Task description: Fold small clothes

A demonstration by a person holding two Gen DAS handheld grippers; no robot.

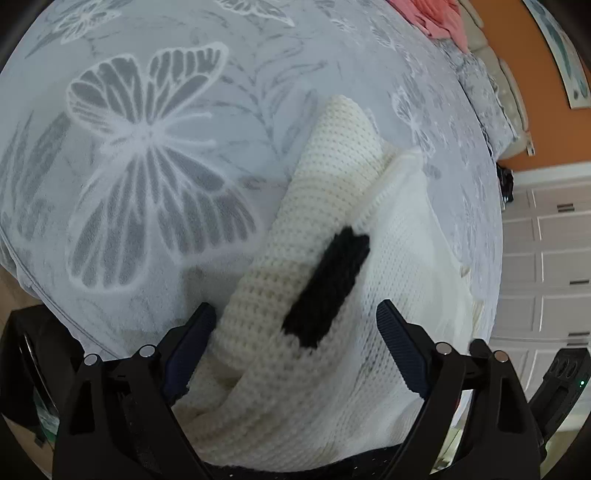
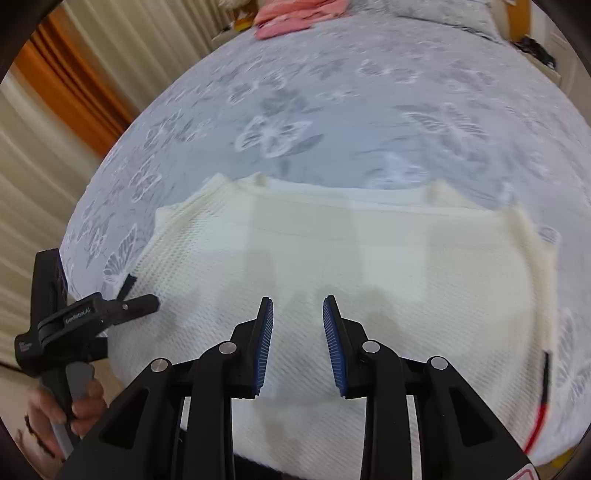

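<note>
1. Sweater (image 2: 332, 280), cream knit, lies flat on the butterfly-print bed (image 2: 332, 110) before you.
2. Your left claw (image 1: 295, 321) stands spread wide over a folded-in sleeve (image 1: 325, 206) with a black patch (image 1: 328, 288), pinching nothing.
3. Your right claw (image 2: 298, 339) hovers part-open above the sweater's body, empty.
4. Pink clothes (image 2: 295, 14) sit at the bed's far end.

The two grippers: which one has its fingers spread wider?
The left gripper: its fingers straddle the cream knit garment, while the right gripper shows a narrow gap.
</note>
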